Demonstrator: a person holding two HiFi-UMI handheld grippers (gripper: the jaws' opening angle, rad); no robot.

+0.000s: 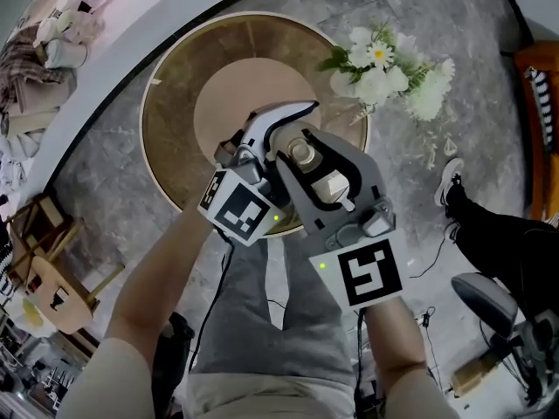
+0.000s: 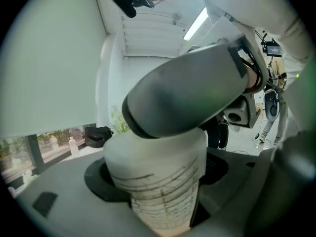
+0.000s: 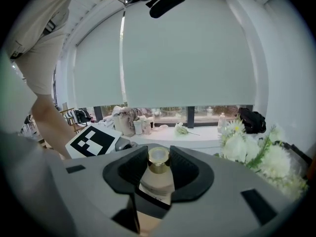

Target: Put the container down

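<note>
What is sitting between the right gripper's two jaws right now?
A pale bottle with a gold neck, clamped by the right gripper; the right gripper view shows it.

Round wooden table (image 1: 170, 138) beneath left tongs (image 1: 272, 129) and right tongs (image 1: 304, 151). White flowers (image 1: 384, 72) at table edge, just beyond right tongs, to their right. Wooden chair (image 1: 44, 260) well left of left tongs. Office chair (image 1: 485, 299), white shoe (image 1: 451, 182) well right of right tongs. Cluttered windowsill (image 3: 148, 127), black bag (image 3: 252, 120) far ahead of right tongs.
</note>
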